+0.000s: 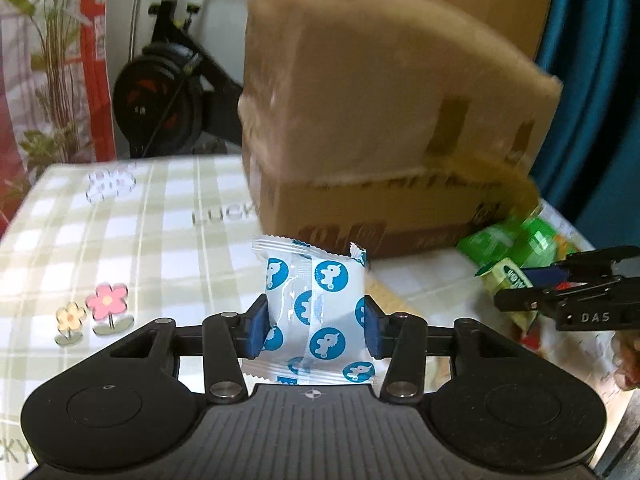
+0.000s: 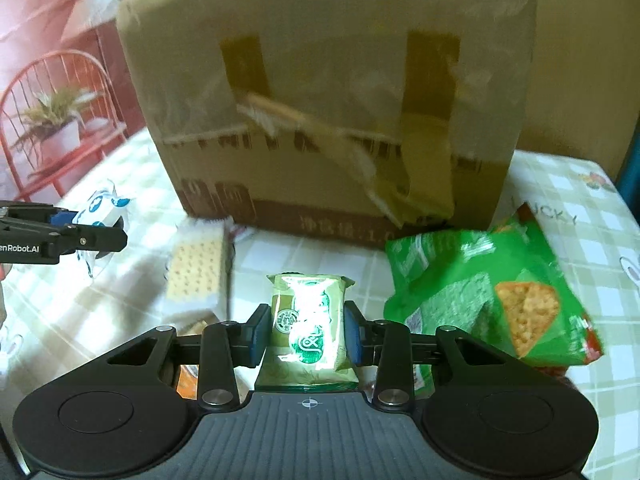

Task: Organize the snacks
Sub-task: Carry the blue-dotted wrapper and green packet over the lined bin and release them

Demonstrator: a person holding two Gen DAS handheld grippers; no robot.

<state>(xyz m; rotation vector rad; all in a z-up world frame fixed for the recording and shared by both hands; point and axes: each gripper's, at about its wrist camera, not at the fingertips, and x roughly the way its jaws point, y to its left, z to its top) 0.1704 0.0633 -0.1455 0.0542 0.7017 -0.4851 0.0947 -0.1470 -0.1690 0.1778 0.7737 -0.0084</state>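
My left gripper (image 1: 314, 326) is shut on a white snack packet with blue round marks (image 1: 316, 312), held above the checked tablecloth. My right gripper (image 2: 306, 332) is shut on a pale green snack packet (image 2: 310, 328). A brown cardboard box (image 1: 380, 128) stands on the table just beyond both grippers; it also fills the right wrist view (image 2: 332, 100). The right gripper shows at the right of the left wrist view (image 1: 520, 292), the left gripper at the left of the right wrist view (image 2: 100, 232).
A large green chip bag (image 2: 488, 292) lies right of the box front, and a cracker pack (image 2: 196, 268) lies left of it. The tablecloth (image 1: 120, 240) has flower prints. An exercise bike (image 1: 168, 92) stands behind the table.
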